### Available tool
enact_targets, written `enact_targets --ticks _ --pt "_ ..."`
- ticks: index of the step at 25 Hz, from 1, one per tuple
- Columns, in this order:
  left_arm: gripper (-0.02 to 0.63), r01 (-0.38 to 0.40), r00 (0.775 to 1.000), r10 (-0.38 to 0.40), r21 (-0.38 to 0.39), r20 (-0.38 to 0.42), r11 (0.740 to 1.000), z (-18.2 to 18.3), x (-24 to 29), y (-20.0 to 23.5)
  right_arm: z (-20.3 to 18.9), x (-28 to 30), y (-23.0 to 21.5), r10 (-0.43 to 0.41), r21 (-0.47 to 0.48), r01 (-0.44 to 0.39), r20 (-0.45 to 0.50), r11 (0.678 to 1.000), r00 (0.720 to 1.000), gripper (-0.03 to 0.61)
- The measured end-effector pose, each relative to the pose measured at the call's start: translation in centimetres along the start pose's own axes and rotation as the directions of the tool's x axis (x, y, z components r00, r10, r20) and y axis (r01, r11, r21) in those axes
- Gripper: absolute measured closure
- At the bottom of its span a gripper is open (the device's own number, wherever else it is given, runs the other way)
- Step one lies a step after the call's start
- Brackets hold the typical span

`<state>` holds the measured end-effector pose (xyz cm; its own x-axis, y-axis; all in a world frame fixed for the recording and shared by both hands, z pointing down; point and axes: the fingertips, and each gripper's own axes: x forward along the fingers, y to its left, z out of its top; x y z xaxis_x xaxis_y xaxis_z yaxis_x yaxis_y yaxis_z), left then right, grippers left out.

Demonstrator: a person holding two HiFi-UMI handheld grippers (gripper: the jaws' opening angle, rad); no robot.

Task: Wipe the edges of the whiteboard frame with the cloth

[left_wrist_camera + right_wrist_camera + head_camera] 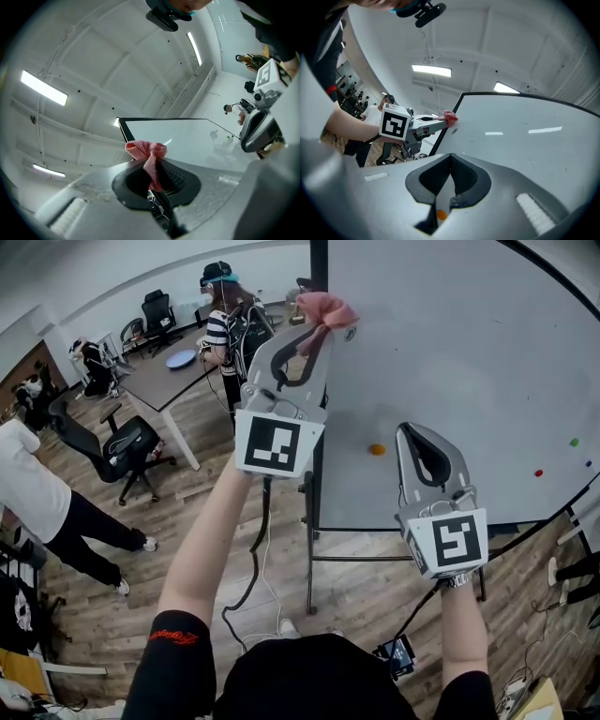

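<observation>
In the head view, the person's two bare forearms were seen nearest the lens, raised toward an upright whiteboard. The left gripper was held up at 12 o'clock, its claw clamped on a pink cloth. The cloth was set at the left edge of the board's dark frame, high up. The right gripper was held at 3 o'clock before the white surface, with an orange magnet just beside its tips at 8 o'clock. Small green and red dots were stuck on the board farther right. A grey table and a black office chair were visible at 10 o'clock, with other people standing on the wood floor.

In the left gripper view, the jaws were shown pressed together on the cloth, which was bunched above them at the frame's upper corner. Whether it touched the frame could not be told there. The right gripper was caught at 3 o'clock.

In the right gripper view, the jaws were seen closed tip to tip with nothing gripped. The orange magnet showed through the gap below them at 6 o'clock. The left gripper was pictured at 10 o'clock, the cloth laid against the frame's left edge near the top corner.
</observation>
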<state>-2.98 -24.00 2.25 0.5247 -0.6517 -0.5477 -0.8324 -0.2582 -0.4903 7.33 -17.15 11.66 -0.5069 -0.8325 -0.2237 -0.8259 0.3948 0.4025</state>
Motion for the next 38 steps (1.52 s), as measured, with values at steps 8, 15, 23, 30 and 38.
enact_targets --ticks 8,15,23,30,38 --pt "0.592 0.005 1.000 -0.005 -0.012 -0.017 1.000 -1.2 -0.8 -0.4 -1.2 -0.1 0.2 -0.001 0.016 0.002 -0.023 1.000 1.000 0.577" --pt "0.592 0.005 1.000 -0.006 -0.018 -0.024 1.000 -1.8 -1.5 -0.6 -2.1 -0.4 0.2 -0.008 0.027 0.010 -0.044 1.000 0.999 0.577" --pt "0.592 0.012 0.999 -0.013 -0.033 -0.045 0.999 -2.8 -1.9 -1.6 -3.6 -0.7 -0.1 -0.006 0.042 0.008 -0.066 0.999 0.998 0.577" --pt "0.592 0.011 0.998 -0.014 -0.044 -0.056 0.999 -3.6 -2.7 -2.3 -4.7 -0.8 -0.1 0.000 0.057 0.005 -0.083 0.998 0.997 0.577" --pt "0.592 0.016 0.998 -0.019 -0.048 -0.068 0.999 -5.1 -3.2 -3.6 -6.6 -0.9 -0.5 0.001 0.066 0.006 -0.106 0.998 0.994 0.577"
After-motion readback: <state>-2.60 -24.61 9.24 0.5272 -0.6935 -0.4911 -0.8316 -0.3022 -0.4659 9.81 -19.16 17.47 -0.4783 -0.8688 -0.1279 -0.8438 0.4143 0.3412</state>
